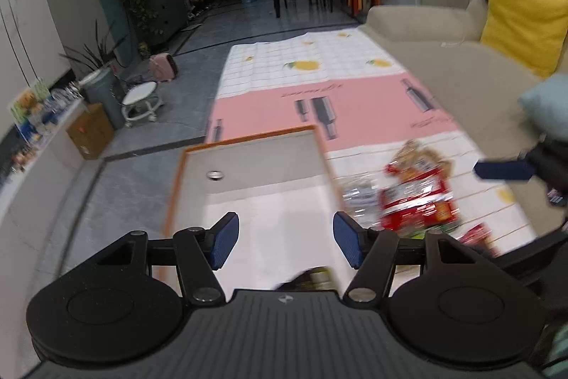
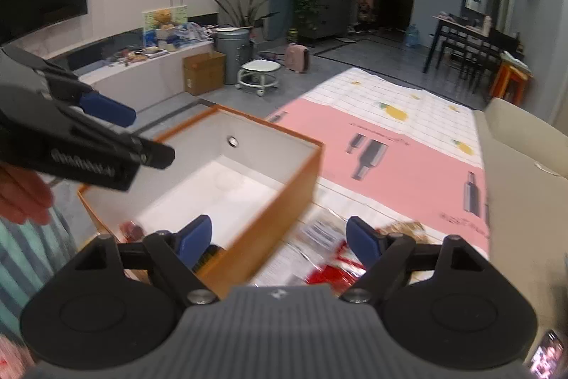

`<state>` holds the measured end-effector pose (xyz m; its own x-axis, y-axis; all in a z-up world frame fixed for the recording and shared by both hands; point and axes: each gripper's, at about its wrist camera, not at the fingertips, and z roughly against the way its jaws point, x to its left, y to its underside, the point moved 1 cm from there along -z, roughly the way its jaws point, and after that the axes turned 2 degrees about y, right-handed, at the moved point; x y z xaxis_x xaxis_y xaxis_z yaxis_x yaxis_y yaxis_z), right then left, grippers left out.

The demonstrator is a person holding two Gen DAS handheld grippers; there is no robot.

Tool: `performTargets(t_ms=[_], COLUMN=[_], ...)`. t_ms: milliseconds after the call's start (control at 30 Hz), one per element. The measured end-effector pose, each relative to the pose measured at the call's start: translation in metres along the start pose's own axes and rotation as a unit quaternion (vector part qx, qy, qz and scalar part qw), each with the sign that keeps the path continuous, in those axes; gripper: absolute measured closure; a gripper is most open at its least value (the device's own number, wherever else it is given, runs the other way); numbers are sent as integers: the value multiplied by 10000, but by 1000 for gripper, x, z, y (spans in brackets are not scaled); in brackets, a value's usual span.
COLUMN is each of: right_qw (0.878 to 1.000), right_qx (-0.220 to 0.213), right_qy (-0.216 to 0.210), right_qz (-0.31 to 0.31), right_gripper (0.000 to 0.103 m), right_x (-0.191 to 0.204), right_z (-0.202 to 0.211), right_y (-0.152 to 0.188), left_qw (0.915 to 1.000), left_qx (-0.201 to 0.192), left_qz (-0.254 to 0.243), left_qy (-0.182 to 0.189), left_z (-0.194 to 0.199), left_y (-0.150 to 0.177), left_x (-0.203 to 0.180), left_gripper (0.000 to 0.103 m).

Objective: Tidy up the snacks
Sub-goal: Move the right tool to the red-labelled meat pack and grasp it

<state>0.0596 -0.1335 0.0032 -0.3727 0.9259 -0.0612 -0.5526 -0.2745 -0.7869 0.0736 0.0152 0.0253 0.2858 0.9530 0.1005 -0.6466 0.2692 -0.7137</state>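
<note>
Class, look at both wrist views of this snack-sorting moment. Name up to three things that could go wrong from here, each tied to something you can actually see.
1. The snack packets overlap in a loose pile on the mat, so the open right gripper might pinch two at once or slip on the glossy wrap.

2. The orange box sits right beside the pile; a low reach could knock its wall.

3. The open left gripper hovers over the box, so the two tools may collide.

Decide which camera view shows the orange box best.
The right wrist view: the orange box shows its outer wall, rim and white inside. The left wrist view looks straight down into it, showing mostly inside and rim.
</note>
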Motion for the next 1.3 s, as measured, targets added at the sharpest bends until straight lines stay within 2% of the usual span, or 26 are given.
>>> performTargets(t_ms=[133, 400, 533, 633, 700, 867, 1033, 1300], right_qw=[9998, 9967, 9896, 9771, 9706, 9580, 9565, 9526], right_qx=[103, 481, 865, 1240, 1428, 1655, 1794, 2038], right_qy=[169, 630, 852, 953, 995, 857, 957, 1015], right_qz=[-36, -152, -776, -1441, -1663, -2180, -2092, -2020], right_gripper=[21, 22, 22, 23, 23, 23, 23, 26], right_x=[-13, -40, -63, -83, -92, -109, -112, -117], right_z=[9, 10, 9, 0, -4, -15, -30, -57], right_y=[20, 69, 99, 120, 128, 139, 141, 146], left_qw=[9991, 9976, 9953, 9941, 9932, 9911, 9887, 9857], left_qx=[14, 182, 485, 703, 823, 925, 1037, 1309], left_qz=[326, 451, 467, 274, 166, 180, 461, 731], left_qy=[270, 492, 700, 782, 806, 936, 984, 769], left_z=[-1, -18, -34, -46, -54, -73, -93, -122], left_y=[8, 32, 49, 59, 63, 61, 55, 51], left_x=[-19, -62, -77, -88, -95, -105, -107, -113], left_gripper=[31, 31, 31, 31, 31, 30, 29, 29])
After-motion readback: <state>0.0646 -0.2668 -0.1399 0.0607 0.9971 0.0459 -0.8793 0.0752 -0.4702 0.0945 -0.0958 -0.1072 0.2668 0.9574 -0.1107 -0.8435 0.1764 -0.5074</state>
